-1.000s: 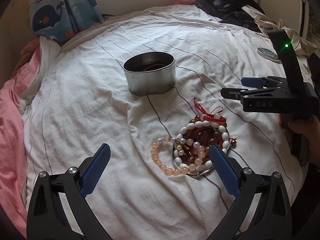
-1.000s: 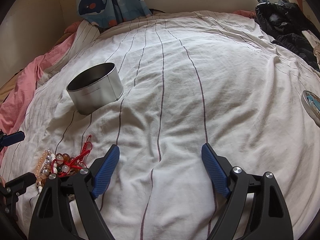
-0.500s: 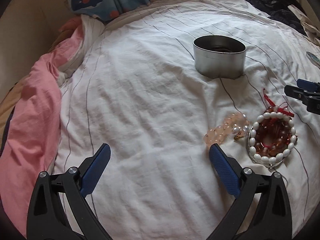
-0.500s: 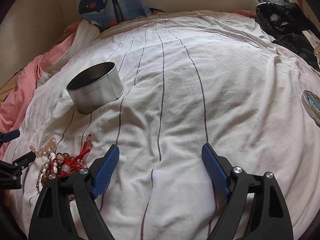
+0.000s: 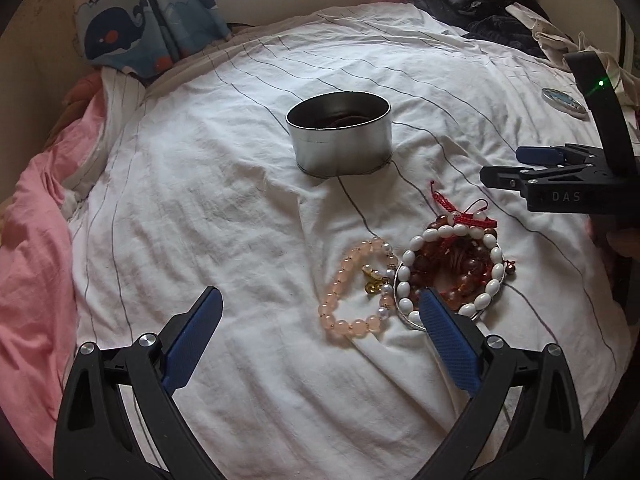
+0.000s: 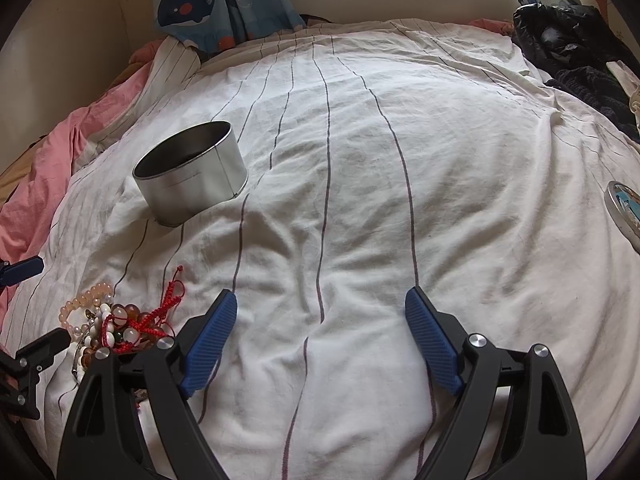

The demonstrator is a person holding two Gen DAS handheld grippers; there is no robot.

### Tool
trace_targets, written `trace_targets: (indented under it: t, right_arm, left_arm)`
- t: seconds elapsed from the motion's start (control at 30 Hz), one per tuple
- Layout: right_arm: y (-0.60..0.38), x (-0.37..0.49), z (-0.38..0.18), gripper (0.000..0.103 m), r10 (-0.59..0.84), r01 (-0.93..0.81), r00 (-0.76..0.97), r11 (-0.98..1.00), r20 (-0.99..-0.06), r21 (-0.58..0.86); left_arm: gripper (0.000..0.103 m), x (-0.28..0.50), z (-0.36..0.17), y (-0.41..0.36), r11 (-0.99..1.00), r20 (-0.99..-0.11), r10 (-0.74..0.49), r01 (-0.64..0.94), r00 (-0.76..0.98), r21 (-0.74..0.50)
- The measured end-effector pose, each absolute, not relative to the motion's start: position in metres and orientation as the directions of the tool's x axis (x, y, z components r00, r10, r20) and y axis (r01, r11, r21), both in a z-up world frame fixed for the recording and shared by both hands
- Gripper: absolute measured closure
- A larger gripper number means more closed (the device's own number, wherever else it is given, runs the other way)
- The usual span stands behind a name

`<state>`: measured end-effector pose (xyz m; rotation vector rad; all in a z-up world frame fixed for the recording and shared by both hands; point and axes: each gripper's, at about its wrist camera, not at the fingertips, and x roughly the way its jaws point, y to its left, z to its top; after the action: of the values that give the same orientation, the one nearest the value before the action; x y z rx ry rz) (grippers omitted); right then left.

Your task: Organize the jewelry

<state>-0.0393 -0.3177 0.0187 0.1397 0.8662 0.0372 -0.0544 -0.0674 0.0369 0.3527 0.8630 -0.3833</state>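
Note:
A round silver tin stands open on the white striped bedsheet, with something dark red inside. In front of it lies a pink bead bracelet beside a pile of white and red-brown bead bracelets with red cord. My left gripper is open and empty; its right finger sits at the pile's near edge. My right gripper is open and empty over bare sheet, and shows at the right of the left wrist view. The tin and pile lie to its left.
A pink blanket lies along the bed's left side. A whale-print curtain hangs at the back. Dark clothes are heaped at the back right. A round tin lid lies on the sheet at the right.
The left gripper swung left, away from the jewelry, half a second ago and has now swung back toward it. The right gripper has stayed still. Both stay open.

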Motion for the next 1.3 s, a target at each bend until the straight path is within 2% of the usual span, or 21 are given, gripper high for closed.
trace_targets:
  t: [0.1, 0.27, 0.37, 0.6, 0.7, 0.77, 0.8, 0.93, 1.03, 1.13, 1.3]
  right_arm:
    - [-0.317, -0.039, 0.019, 0.020, 0.089, 0.024, 0.648, 0.990, -0.757, 0.137]
    - [-0.317, -0.039, 0.019, 0.020, 0.089, 0.024, 0.647, 0.990, -0.757, 0.137]
    - [-0.317, -0.039, 0.019, 0.020, 0.090, 0.024, 0.647, 0.990, -0.757, 0.138]
    - [-0.317, -0.041, 0.022, 0.020, 0.109, 0.018, 0.655, 0.987, -0.748, 0.159]
    - [-0.316, -0.045, 0.030, 0.020, 0.159, -0.021, 0.664, 0.981, -0.731, 0.195]
    - [-0.310, -0.049, 0.035, 0.020, 0.217, -0.080, 0.662, 0.972, -0.717, 0.220]
    - [-0.304, -0.052, 0.038, 0.020, 0.249, -0.118, 0.661, 0.966, -0.708, 0.229]
    - [-0.275, -0.060, 0.046, 0.020, 0.347, -0.272, 0.638, 0.937, -0.687, 0.222]
    - [-0.257, -0.066, 0.047, 0.020, 0.361, -0.338, 0.629, 0.924, -0.689, 0.176]
    - [-0.252, -0.067, 0.047, 0.020, 0.350, -0.348, 0.629, 0.925, -0.694, 0.151]
    - [-0.261, -0.061, 0.044, 0.020, 0.343, -0.316, 0.624, 0.933, -0.702, 0.175]
  left_arm:
    - [0.009, -0.049, 0.030, -0.063, 0.896, -0.809, -0.165, 0.429, 0.564, 0.116]
    - [0.021, -0.038, 0.021, -0.047, 0.929, -0.812, -0.021, 0.311, 0.584, 0.199]
    - [0.027, -0.033, 0.025, -0.029, 0.955, -0.804, 0.021, 0.225, 0.595, 0.191]
    - [0.027, -0.030, 0.034, -0.034, 0.959, -0.784, -0.153, 0.282, 0.602, 0.029]
    - [0.039, -0.018, 0.025, -0.042, 0.955, -0.804, -0.186, 0.296, 0.564, -0.012]
    - [0.054, -0.012, 0.019, -0.044, 0.957, -0.819, -0.192, 0.287, 0.541, -0.034]
    - [0.055, -0.009, 0.018, -0.045, 0.958, -0.822, -0.192, 0.283, 0.535, -0.039]
    - [0.055, -0.010, 0.017, -0.049, 0.957, -0.822, -0.186, 0.290, 0.538, -0.026]
    - [0.055, -0.011, 0.017, -0.050, 0.956, -0.820, -0.174, 0.293, 0.545, -0.009]
    - [0.054, -0.012, 0.017, -0.051, 0.955, -0.820, -0.166, 0.295, 0.548, 0.004]
    - [0.044, -0.013, 0.018, -0.052, 0.956, -0.816, -0.146, 0.293, 0.560, 0.031]
